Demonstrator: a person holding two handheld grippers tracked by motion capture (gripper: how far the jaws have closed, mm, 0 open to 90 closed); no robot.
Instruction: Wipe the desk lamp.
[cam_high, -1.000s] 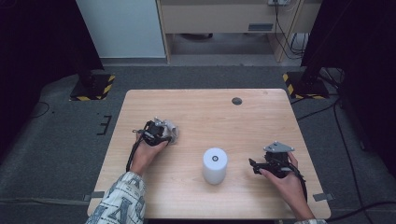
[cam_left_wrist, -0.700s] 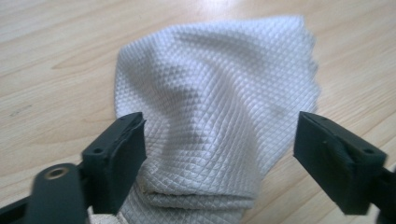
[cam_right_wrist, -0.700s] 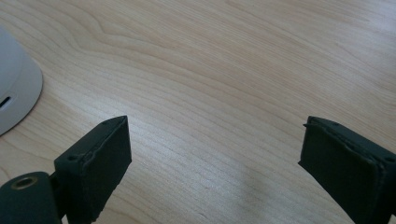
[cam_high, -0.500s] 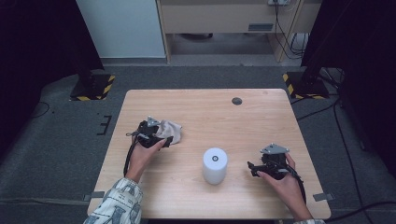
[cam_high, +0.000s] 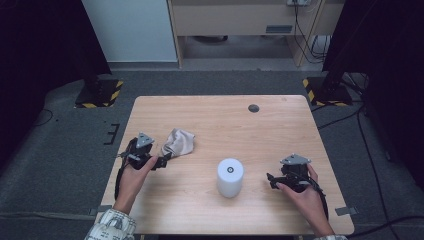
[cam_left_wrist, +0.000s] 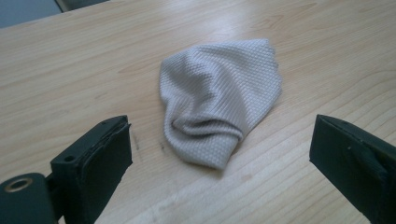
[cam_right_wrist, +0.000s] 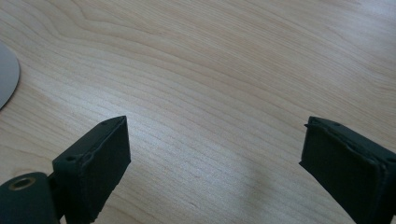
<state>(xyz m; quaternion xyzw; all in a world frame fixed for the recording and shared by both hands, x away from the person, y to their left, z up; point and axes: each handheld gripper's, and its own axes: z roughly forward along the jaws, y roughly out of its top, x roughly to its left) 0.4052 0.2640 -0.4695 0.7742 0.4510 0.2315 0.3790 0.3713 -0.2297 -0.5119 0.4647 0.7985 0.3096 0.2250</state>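
High view: left gripper (cam_high: 161, 161) near the desk's left edge, jaws wide, having just opened, nothing between them. Cloth (cam_high: 178, 143) lies crumpled on the desk (cam_high: 280, 125) just beyond the jaw tips, apart from them. Right gripper (cam_high: 272, 181) near the right edge, jaws wide over bare wood. White cylinder (cam_high: 230, 177) stands between the 2 hands.

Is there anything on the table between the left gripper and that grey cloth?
Nothing visible. The left gripper has just opened its jaws and points at the cloth, which lies crumpled just ahead with bare table between them.
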